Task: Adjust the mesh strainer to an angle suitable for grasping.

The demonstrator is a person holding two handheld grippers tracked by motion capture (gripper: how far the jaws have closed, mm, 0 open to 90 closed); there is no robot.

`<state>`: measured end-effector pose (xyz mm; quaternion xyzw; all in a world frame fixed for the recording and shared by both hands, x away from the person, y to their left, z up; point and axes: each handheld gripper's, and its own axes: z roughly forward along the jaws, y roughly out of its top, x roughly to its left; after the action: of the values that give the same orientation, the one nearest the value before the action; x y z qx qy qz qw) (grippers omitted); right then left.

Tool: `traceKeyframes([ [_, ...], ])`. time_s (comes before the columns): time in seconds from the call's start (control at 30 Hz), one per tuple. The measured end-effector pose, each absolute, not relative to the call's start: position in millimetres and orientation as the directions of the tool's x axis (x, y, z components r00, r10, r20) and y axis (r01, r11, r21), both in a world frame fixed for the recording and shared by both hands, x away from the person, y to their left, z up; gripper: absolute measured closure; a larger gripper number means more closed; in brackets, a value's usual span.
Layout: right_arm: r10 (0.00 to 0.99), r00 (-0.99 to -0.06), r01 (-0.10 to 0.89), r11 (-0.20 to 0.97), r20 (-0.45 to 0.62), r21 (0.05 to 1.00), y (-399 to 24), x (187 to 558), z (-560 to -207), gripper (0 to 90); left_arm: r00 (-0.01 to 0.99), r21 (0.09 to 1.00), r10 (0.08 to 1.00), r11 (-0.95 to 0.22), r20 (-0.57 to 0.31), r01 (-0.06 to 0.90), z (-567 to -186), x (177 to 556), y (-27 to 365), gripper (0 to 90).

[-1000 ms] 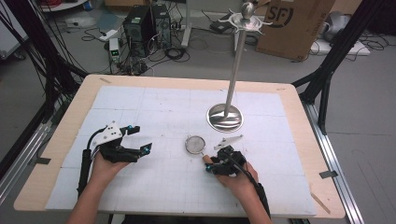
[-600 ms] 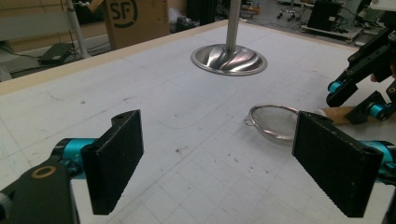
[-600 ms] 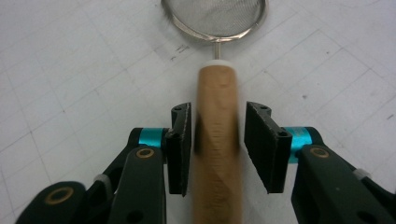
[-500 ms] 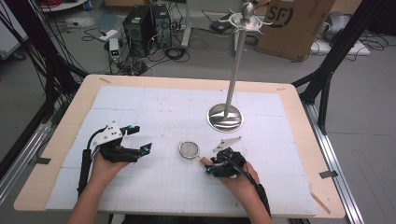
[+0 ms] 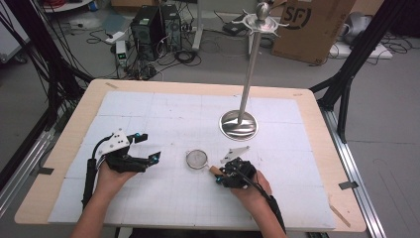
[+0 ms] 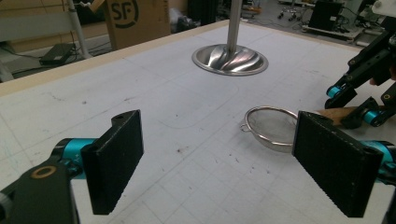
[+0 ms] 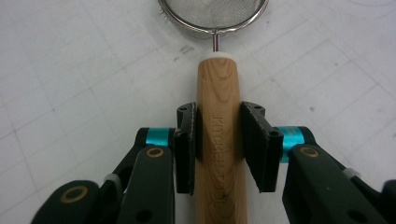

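A small metal mesh strainer (image 5: 197,158) with a wooden handle (image 5: 215,171) lies on the white mat near the table's middle. My right gripper (image 5: 221,176) is shut on that handle, gripping it on both sides; in the right gripper view the handle (image 7: 218,84) runs up between the jaws to the mesh bowl (image 7: 212,11). My left gripper (image 5: 150,147) is held open at the left, with nothing between its jaws. The left gripper view looks past its open gripper (image 6: 217,163) at the strainer (image 6: 271,126) and at the right gripper (image 6: 359,100) beyond it.
A tall metal stand rises from a round shiny base (image 5: 238,125), seen also as the base (image 6: 230,59), behind the strainer; hooks branch at its top (image 5: 262,19). The white mat (image 5: 163,111) covers a wooden table (image 5: 317,106). Boxes, computers and cables sit on the floor beyond.
The right gripper has drawn the strainer a little to the left and toward the person. The left gripper has stayed in place, open.
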<state>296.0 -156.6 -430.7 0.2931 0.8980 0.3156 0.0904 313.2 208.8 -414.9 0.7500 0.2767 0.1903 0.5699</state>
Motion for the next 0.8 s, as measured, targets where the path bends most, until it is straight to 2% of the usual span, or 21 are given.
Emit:
traceKeyframes([
  [0.43, 0.432, -0.901, 0.354, 0.667, 0.047, 0.656, -113.6, 291.1, -428.3, 68.8, 0.772, 0.962, 0.635, -0.188, -0.034, 0.197, -413.4, 312.5, 210.7, 17.0],
  [0.8, 0.381, -0.924, 0.316, 0.7, 0.04, 0.64, -88.0, 289.5, -430.8, 68.5, 0.775, 0.961, 0.632, -0.192, -0.035, 0.2, -414.3, 312.8, 209.3, 17.0],
])
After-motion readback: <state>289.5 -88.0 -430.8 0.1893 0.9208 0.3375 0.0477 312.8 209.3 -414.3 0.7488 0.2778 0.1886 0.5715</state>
